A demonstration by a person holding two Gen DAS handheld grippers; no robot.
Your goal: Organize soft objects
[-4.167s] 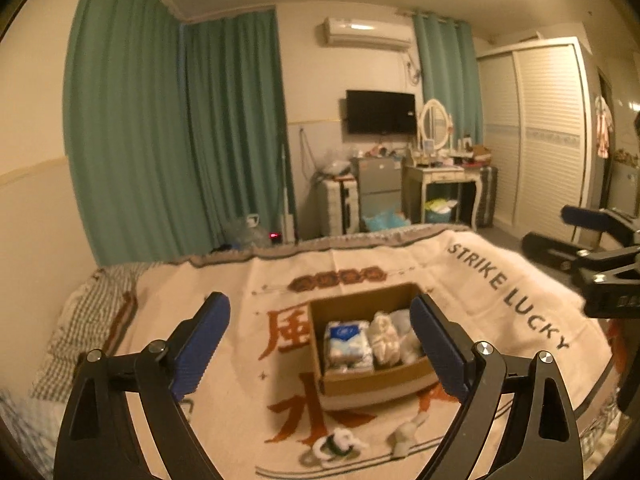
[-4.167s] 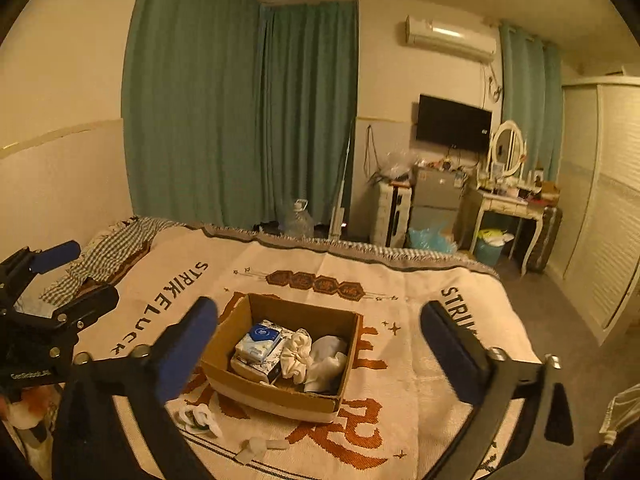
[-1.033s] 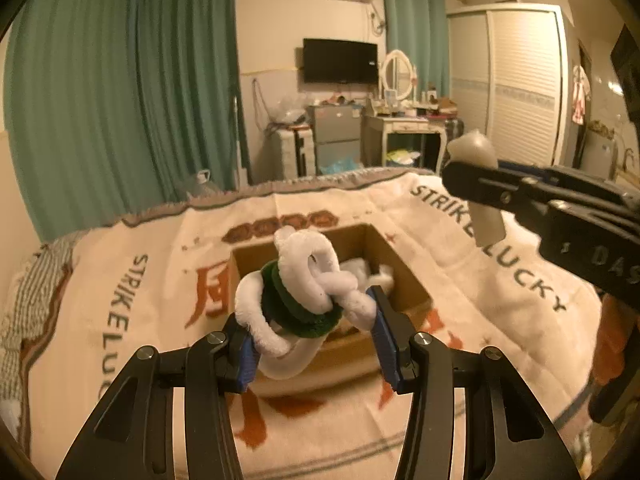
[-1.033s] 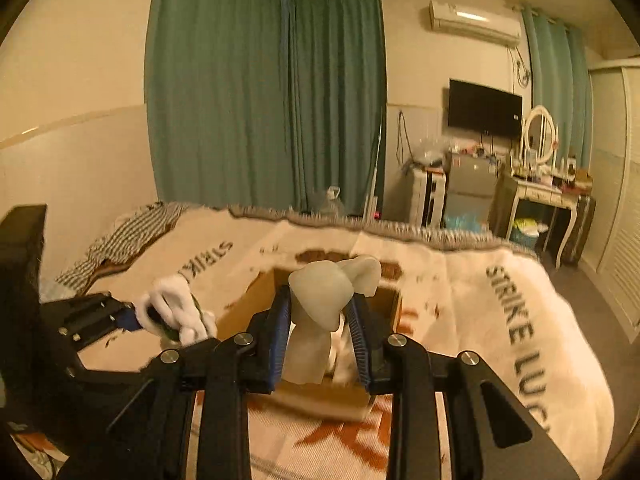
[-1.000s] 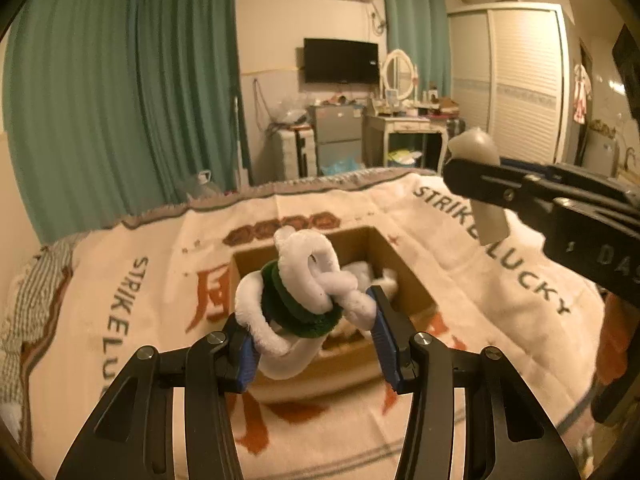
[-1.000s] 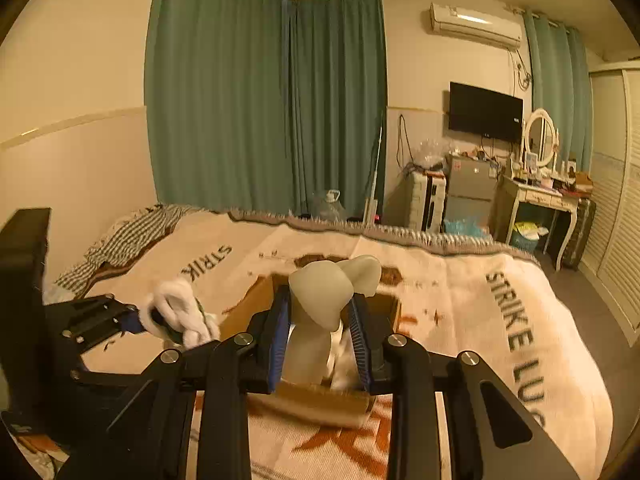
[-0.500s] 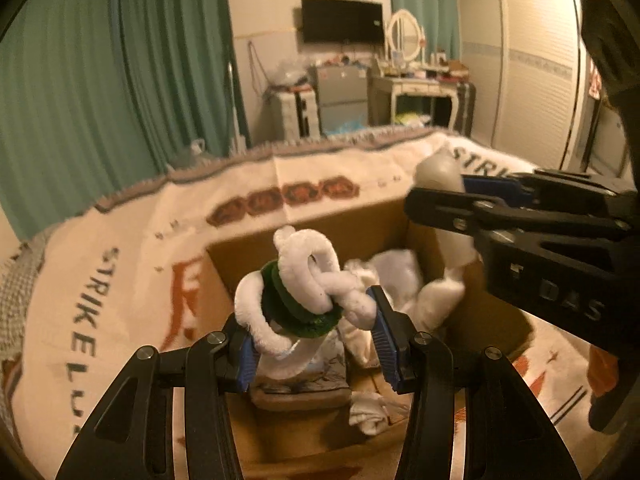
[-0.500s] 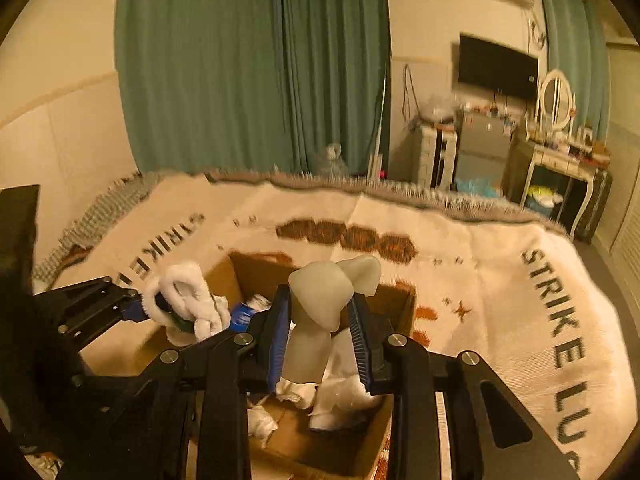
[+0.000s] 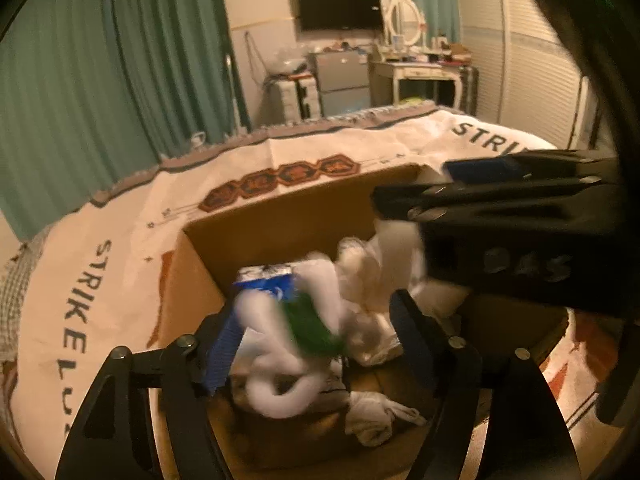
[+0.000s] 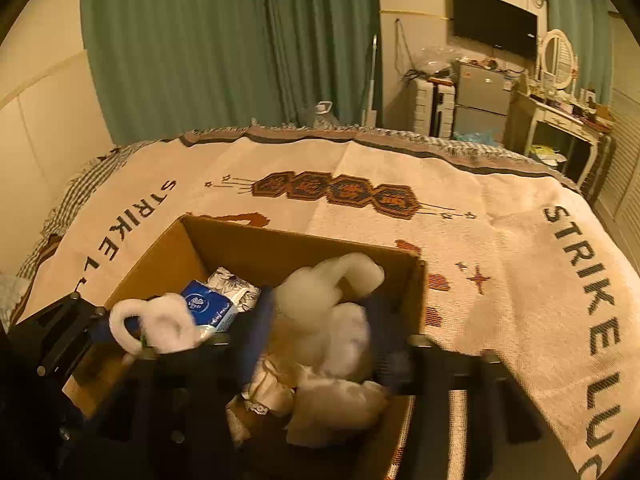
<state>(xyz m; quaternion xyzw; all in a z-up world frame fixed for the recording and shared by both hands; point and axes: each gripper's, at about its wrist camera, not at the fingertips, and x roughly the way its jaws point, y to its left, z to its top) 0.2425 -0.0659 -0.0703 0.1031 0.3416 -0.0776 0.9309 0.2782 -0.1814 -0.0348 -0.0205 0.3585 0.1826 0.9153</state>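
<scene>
Left wrist view: over a cardboard box [image 9: 280, 216] on a bed spread with a lettered blanket [image 9: 120, 216], the left claw [image 9: 316, 336] stands released, its blue pads apart, with a white-and-green knotted toy [image 9: 292, 344] blurred in the gap between them and apparently dropping free toward the box floor. The toy lies straight ahead of and just below that claw, inside the near left part of the box, above a blue tissue pack [image 9: 266, 282] and a heap of white cloth [image 9: 368, 280]. The right claw [image 9: 472, 184] reaches in from the right, above the far right part of the box. In the right wrist view, the right claw [image 10: 320, 332] also appears spread, its jaws blurred on either side of a pale, soft, bulb-shaped toy [image 10: 328, 284] whose long axis runs roughly upright, rounded head toward the far wall of the box [image 10: 280, 244]; whether the pads are touching it cannot be told. That toy sits over the right half of the box, directly between the right claw's jaws, with more white cloth [image 10: 336, 404] beneath. The knotted toy [image 10: 160, 324] shows at left beside the tissue pack [image 10: 208, 308]. Both items appear to be over their landing place, so the coming move is likely a straight lift clear of the box walls, each claw rising on its own side.
</scene>
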